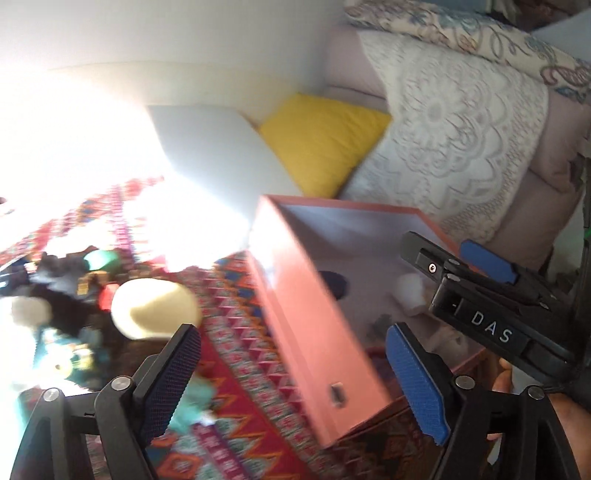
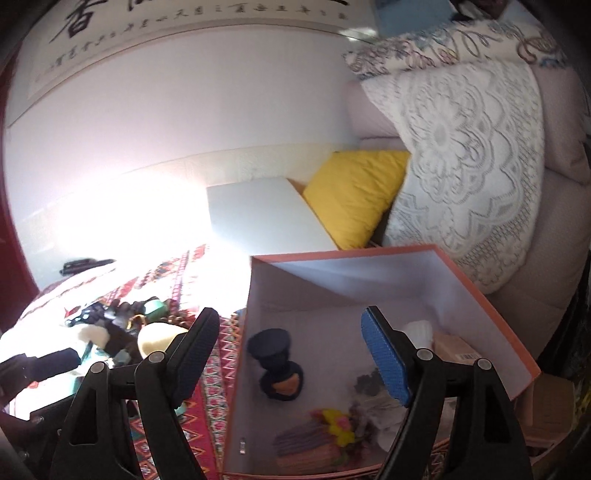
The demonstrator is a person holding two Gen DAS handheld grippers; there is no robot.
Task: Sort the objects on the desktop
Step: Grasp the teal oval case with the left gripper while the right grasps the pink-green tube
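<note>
An orange box [image 1: 295, 295] [image 2: 491, 295] with a pale lining stands open on a red patterned cloth [image 1: 236, 369]. Inside it lie a dark round-topped object [image 2: 271, 349], a compact with an orange heart [image 2: 284, 386], a white object [image 2: 417, 330], a small cardboard pack [image 2: 454, 347] and colourful bits [image 2: 332, 424]. My right gripper [image 2: 291, 350] [image 1: 447, 251] hangs open over the box, holding nothing. My left gripper [image 1: 295, 376] is open and empty above the box's near left wall. Left of the box is a pile with a cream round object [image 1: 155, 306] [image 2: 159, 339] and a green piece [image 1: 99, 258].
A yellow cushion [image 2: 354, 192] and a white flat block [image 2: 266, 218] lie behind the box. A lace-covered sofa [image 2: 472, 166] fills the right. Strong glare washes out the cloth's far left. A calligraphy scroll [image 2: 184, 22] hangs on the wall.
</note>
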